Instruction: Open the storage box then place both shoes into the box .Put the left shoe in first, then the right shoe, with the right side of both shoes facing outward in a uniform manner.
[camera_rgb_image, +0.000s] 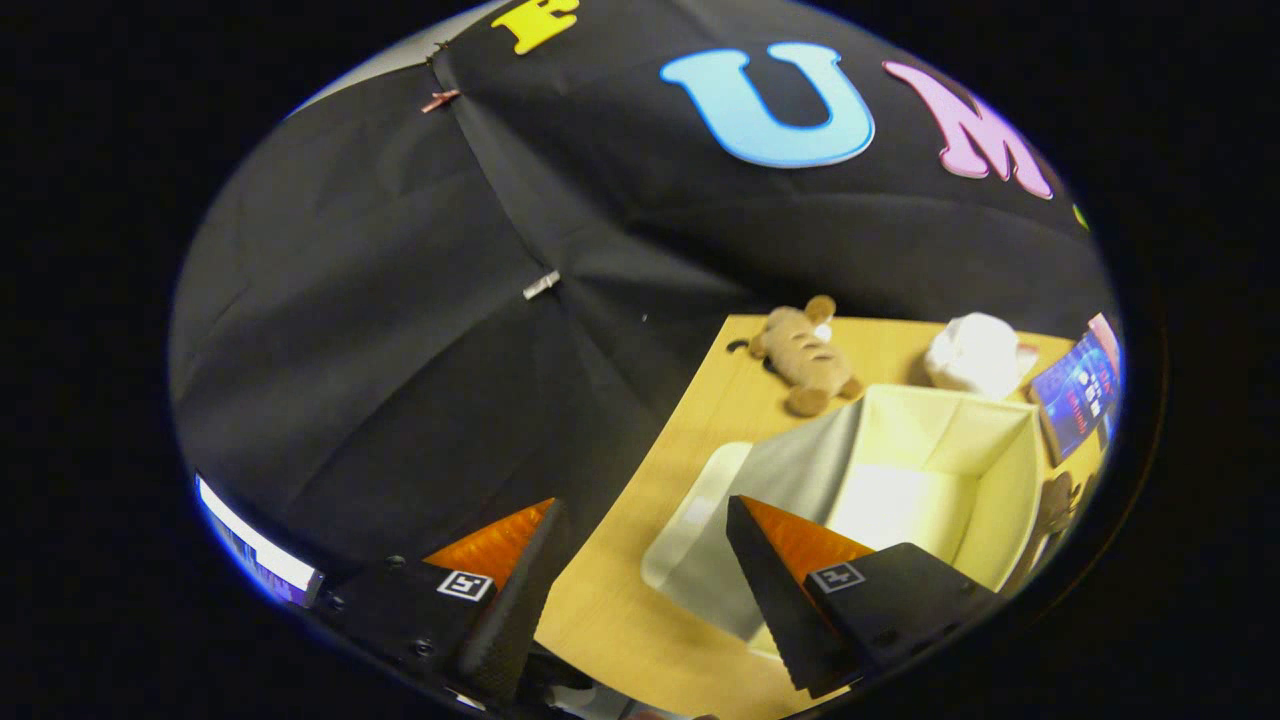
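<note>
The storage box (930, 470) stands open on the wooden table (620, 600), its pale inside bare as far as I can see. Its lid (690, 540) hangs down flat against the table on the side nearest the fingers. My gripper (640, 570) is open, held tilted above the table's edge with nothing between the fingers. One finger (770, 590) overlaps the box's near corner in the view; the other finger (510, 600) sits over the dark booth cloth beside the table.
A brown plush toy (805, 355) lies on the table beyond the box. A white bundle (975, 350) sits further along, next to a lit screen (1080, 390). A second brown toy (1055, 505) peeks out behind the box. Another lit screen edge (255, 555) shows beside the outer finger.
</note>
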